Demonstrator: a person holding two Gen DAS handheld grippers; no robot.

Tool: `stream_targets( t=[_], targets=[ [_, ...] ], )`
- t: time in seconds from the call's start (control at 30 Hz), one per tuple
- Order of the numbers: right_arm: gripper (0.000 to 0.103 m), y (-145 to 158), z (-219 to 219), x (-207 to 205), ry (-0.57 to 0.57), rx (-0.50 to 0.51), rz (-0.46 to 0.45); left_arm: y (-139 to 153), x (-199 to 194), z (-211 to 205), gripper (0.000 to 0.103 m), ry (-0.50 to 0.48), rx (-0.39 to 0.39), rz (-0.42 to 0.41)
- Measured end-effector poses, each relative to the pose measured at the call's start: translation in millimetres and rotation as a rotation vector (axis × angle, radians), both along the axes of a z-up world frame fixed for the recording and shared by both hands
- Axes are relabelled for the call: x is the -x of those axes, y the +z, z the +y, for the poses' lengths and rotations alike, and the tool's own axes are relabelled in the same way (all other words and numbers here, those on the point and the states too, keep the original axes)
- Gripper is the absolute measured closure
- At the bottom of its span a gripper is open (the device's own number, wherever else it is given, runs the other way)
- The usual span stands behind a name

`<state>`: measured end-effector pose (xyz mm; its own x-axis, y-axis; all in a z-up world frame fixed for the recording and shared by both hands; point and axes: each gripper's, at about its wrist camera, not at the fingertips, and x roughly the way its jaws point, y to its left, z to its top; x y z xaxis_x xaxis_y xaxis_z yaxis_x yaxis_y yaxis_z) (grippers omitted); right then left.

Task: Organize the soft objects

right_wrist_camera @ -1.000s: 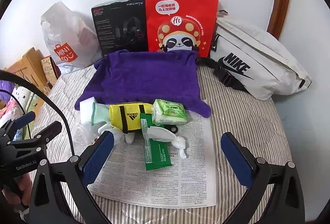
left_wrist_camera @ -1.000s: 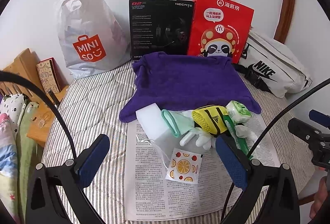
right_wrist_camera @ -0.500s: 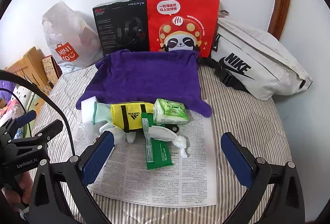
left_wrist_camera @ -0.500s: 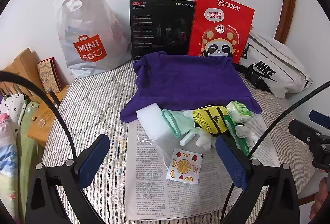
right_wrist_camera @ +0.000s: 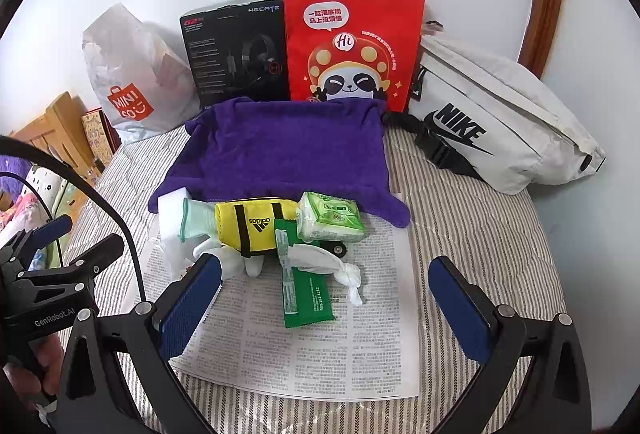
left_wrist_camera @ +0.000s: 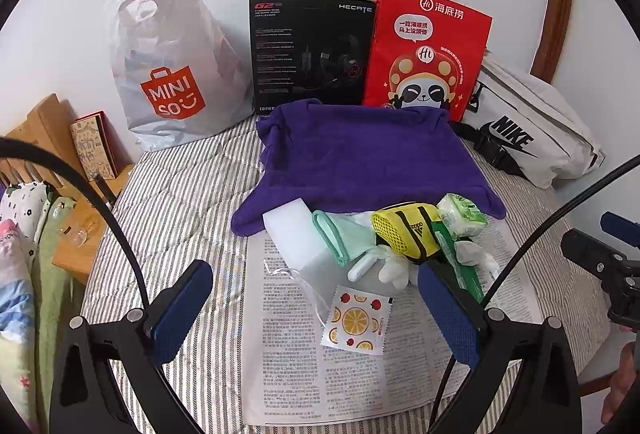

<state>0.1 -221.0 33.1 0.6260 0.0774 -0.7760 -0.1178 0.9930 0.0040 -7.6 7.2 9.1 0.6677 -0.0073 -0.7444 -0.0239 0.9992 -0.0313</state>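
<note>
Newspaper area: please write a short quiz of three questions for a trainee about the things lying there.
1. True or false: the yellow adidas pouch lies on the purple towel.
2. Which packet lies alone on the newspaper, nearest the left gripper?
3. Choose: the right gripper is A) open, B) shut on the green packet.

Key: 1 false, it lies in front of the towel. 2 the fruit-print sachet. 3 A.

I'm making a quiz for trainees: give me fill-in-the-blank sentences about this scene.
1. The purple towel lies in front of the ___ paper bag.
2. The yellow pouch bears the word ___.
3. Both the left gripper and right gripper are ___.

Missing: red; adidas; open
</note>
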Motion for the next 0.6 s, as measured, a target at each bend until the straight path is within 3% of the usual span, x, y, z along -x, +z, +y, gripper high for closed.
stream_targets(
  t=[0.6],
  targets=[
    [0.001,2.1,-0.6,0.5,0.001,-0.004,-0.002,0.5,-0.5,-0.9,0.0,0.0,0.0,0.001]
  ],
)
